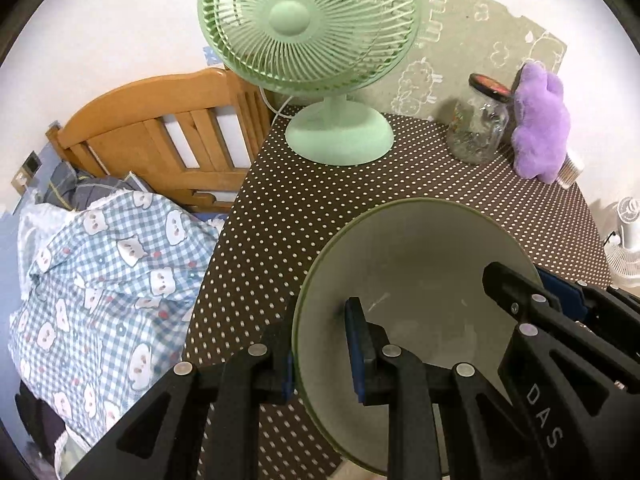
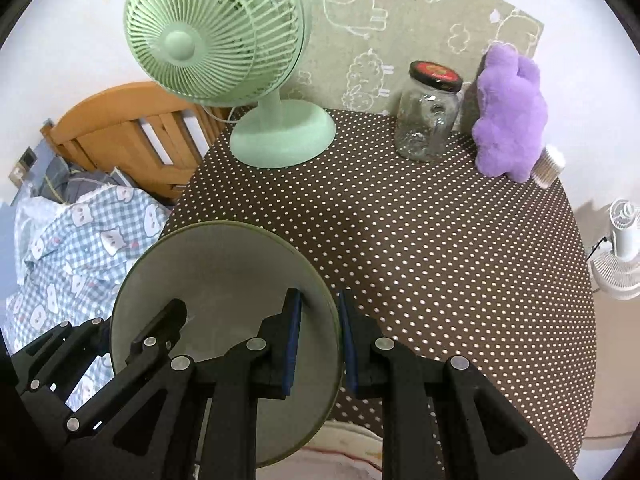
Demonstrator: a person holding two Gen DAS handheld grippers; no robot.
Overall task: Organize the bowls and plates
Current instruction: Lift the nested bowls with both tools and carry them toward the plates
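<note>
I am holding one pale green bowl (image 1: 416, 280) with both of my tongs, and it is hanging in the air above the desk (image 2: 420, 248), not touching the dotted brown cloth. My left tongs (image 1: 320, 344) are gripping the left side of the rim: one blue pad is pressing inside the bowl and the other outside, with only the thin wall between them. My right tongs (image 2: 320, 336) are doing the same on the right side of the rim, their jaws standing narrow, closed on the wall. In the left wrist view the right tongs are showing at the far edge of the bowl, and in the right wrist view the left tongs are showing across the bowl.

Beyond my tongs, at the back of the desk, a green fan (image 2: 224, 40) is standing on its round foot. To the right of it a glass jar (image 2: 428, 120) with a dark lid is standing upright, and just beside the jar a purple plush toy (image 2: 512, 120) is leaning near the wall. To the left of my tongs, past the edge of the desk, a bed with a checked blanket (image 1: 104, 272) and a wooden headboard (image 1: 160, 128) is lying lower.
</note>
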